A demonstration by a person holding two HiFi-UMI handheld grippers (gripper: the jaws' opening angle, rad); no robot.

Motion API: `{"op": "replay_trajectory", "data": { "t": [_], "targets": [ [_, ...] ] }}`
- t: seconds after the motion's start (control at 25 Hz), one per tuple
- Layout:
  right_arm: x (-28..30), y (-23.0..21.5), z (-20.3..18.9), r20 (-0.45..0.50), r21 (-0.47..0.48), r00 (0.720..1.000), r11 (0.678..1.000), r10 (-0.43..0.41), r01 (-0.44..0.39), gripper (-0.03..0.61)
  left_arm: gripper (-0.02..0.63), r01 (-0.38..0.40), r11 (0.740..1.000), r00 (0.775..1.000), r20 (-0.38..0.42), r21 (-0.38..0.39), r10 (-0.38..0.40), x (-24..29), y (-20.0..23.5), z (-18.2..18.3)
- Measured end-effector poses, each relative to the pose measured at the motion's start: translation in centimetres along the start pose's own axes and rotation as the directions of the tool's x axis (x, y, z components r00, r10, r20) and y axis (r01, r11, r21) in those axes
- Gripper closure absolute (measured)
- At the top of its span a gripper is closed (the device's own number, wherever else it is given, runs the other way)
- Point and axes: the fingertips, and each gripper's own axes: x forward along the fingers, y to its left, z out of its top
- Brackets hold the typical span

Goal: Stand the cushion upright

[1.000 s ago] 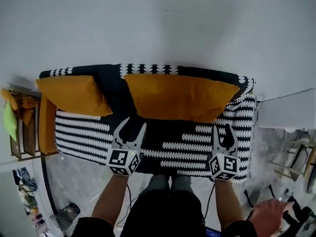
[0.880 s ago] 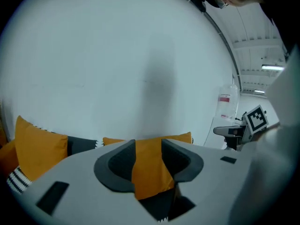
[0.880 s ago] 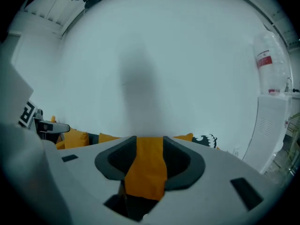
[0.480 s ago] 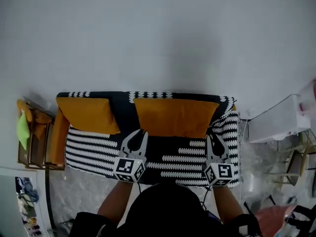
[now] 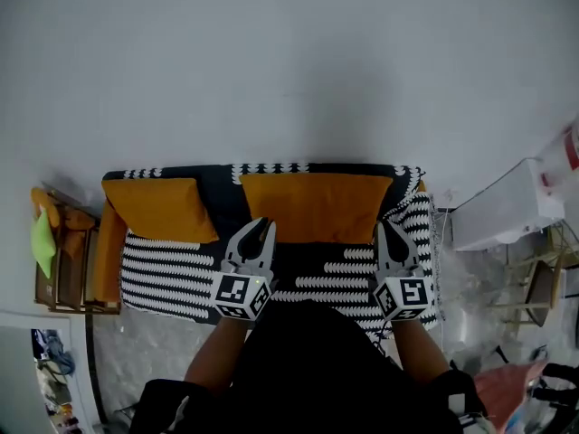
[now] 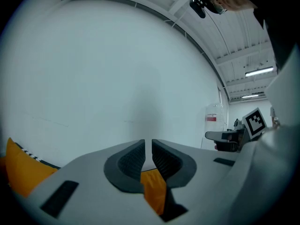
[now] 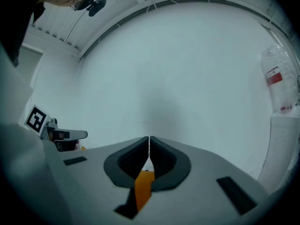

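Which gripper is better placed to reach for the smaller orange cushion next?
Left, probably. The left gripper, its jaws just closed with nothing between them, is nearer the smaller cushion. The right gripper is at the far end of the larger cushion.

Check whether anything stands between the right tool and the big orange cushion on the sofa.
Nothing visible does. In the head view the right tool, jaws together, is right at the lower right corner of the big orange cushion. Only the patterned sofa cover lies around them.

Left tool [image 5: 261,227] and right tool [image 5: 385,228] have lifted and closed, empty.
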Motion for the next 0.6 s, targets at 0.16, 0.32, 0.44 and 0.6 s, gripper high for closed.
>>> {"op": "replay_trajectory", "data": {
  "t": [0.16, 0.32, 0.44, 0.6],
  "targets": [
    [0.8, -0.6, 0.2, -0.004, 0.034, 1.000, 0.999, -0.002, 0.002, 0.549, 0.560, 0.007, 1.000, 1.000, 0.012, 0.006, -0.007, 0.9, 0.2, 0.6],
    [1.1, -1.4, 0.4, -0.006, 0.040, 1.000, 0.999, -0.005, 0.005, 0.549, 0.563, 0.008, 1.000, 1.000, 0.014, -0.007, -0.008, 1.8, 0.3, 0.8],
    [0.9, -2.4, 0.5, -0.010, 0.035, 1.000, 0.999, -0.014, 0.015, 0.549, 0.563, 0.013, 1.000, 1.000, 0.010, -0.016, -0.013, 2.4, -0.1, 0.6],
    [0.8, -3.5, -0.1, -0.030, 0.042, 0.999, 0.999, -0.022, 0.023, 0.549, 0.563, 0.015, 1.000, 1.000, -0.004, -0.024, -0.015, 3.1, -0.5, 0.1]
  ]
}}
